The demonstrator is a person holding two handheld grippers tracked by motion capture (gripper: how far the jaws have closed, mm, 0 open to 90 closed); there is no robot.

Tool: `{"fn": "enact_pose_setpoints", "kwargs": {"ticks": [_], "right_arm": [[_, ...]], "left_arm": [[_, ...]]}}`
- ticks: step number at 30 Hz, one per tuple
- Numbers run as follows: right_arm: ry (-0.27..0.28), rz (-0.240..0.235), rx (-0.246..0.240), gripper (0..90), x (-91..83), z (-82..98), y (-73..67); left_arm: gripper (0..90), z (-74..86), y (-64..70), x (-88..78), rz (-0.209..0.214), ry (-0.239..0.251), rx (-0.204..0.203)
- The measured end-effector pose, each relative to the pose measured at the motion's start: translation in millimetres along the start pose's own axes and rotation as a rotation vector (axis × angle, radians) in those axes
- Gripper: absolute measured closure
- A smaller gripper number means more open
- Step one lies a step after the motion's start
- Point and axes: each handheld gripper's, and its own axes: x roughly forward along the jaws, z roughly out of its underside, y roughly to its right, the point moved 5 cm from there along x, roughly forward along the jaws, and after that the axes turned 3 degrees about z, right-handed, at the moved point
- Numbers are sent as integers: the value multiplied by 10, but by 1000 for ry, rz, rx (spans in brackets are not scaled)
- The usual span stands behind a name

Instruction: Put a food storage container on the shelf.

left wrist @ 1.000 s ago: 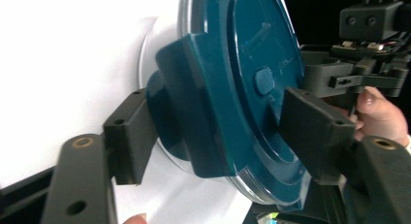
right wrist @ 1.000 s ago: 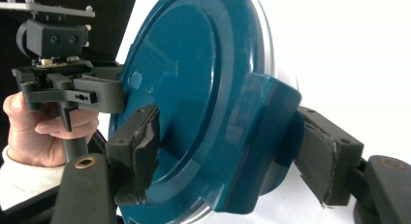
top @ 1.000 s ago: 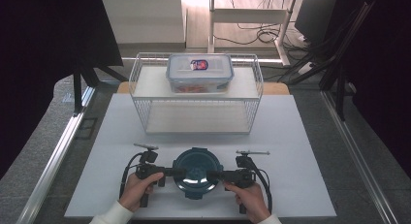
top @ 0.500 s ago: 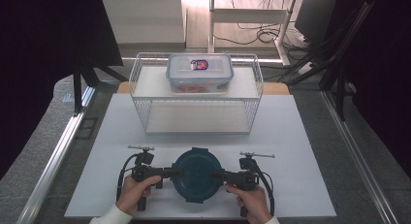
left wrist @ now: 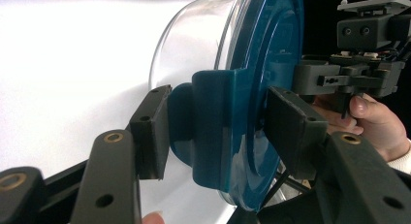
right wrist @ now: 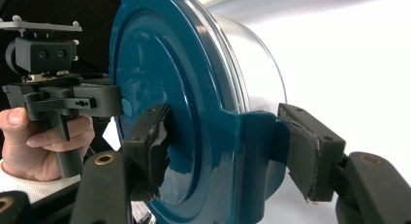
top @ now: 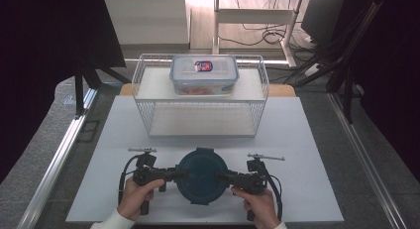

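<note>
Round container with blue lid (top: 202,175): gripped at opposite lid clips by left tongs (top: 179,175) and right tongs (top: 223,177), both clamped on it. Lid is to be kept level while carried; equal pressure is advised, lest a clip be sprung over the desk (top: 307,140).

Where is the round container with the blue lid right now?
In the high view the round container is at the near middle of the white board, in front of the wire basket, with the left gripper and right gripper clamping its side latches.
</note>
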Motion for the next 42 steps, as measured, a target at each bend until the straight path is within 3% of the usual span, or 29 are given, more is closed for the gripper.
{"fn": "enact_pose_setpoints", "kwargs": {"ticks": [6, 15, 25, 32, 42], "right_arm": [[8, -3, -18, 378, -37, -109, -54], [39, 2, -82, 378, -129, -488, -257], [79, -9, -133, 378, -306, -791, -502], [99, -27, -146, 379, -395, -975, -599], [116, -37, -166, 380, -469, -1160, -692]], "left_arm": [[449, -113, 52, -36, -2, 23, 12], [450, -457, 201, -182, 4, 56, 55], [450, -759, 475, -356, -6, 94, 116], [465, -945, 605, -446, 0, 130, 131], [465, -1118, 710, -507, -10, 144, 162]]}}
